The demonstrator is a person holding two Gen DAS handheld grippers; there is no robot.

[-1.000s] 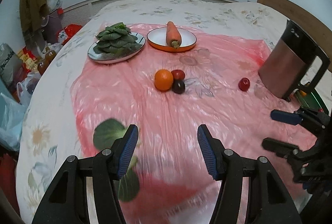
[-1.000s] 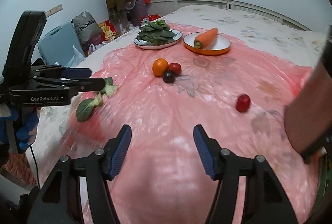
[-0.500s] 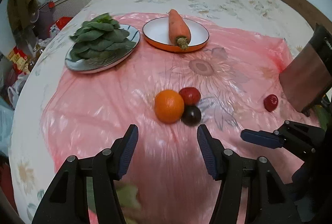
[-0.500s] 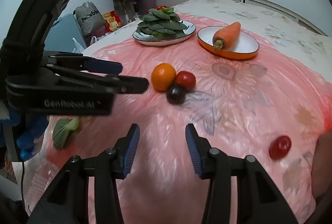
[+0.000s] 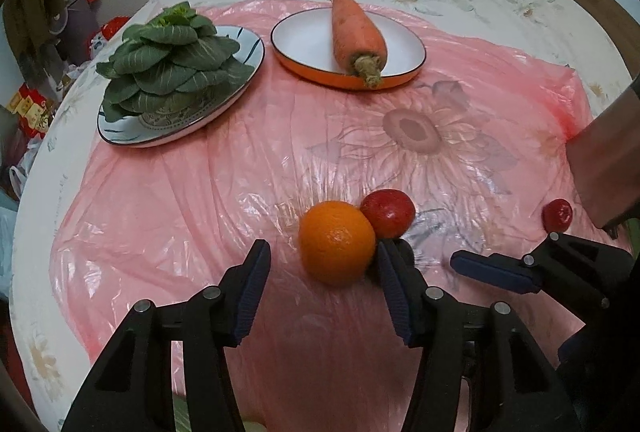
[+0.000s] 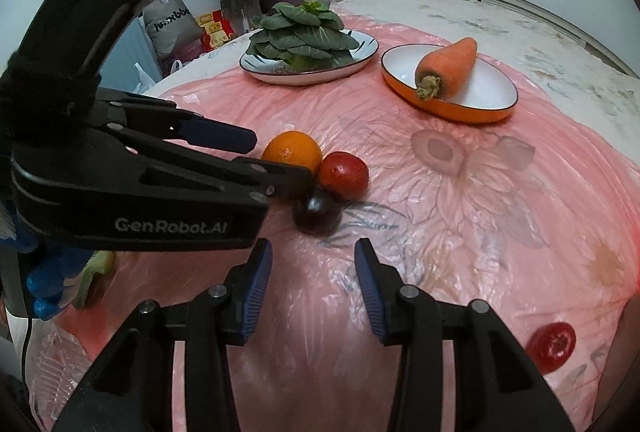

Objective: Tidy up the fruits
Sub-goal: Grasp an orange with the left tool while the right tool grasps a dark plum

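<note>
An orange [image 5: 337, 242] lies on the pink plastic sheet [image 5: 200, 191], touching a red fruit [image 5: 387, 212] and a dark plum [image 6: 317, 211]. My left gripper [image 5: 322, 286] is open, its fingers on either side of the orange's near part; its right finger hides the plum in the left wrist view. My right gripper [image 6: 313, 286] is open and empty just short of the plum. The orange [image 6: 292, 153] and red fruit [image 6: 344, 175] show beyond it. Another small red fruit [image 5: 557, 214] lies apart at the right, also in the right wrist view [image 6: 551, 346].
A plate of green leaves [image 5: 176, 71] and an orange-rimmed plate [image 5: 304, 43] with a carrot [image 5: 356, 35] stand at the back. A brown kettle [image 5: 608, 151] is at the right edge. A loose green leaf [image 6: 94, 278] lies near the left. Bags and clutter stand beyond the bed.
Both grippers have moved forward toward the fruit cluster. The left gripper's fingers now flank the orange. The right gripper's jaws have narrowed a little.
</note>
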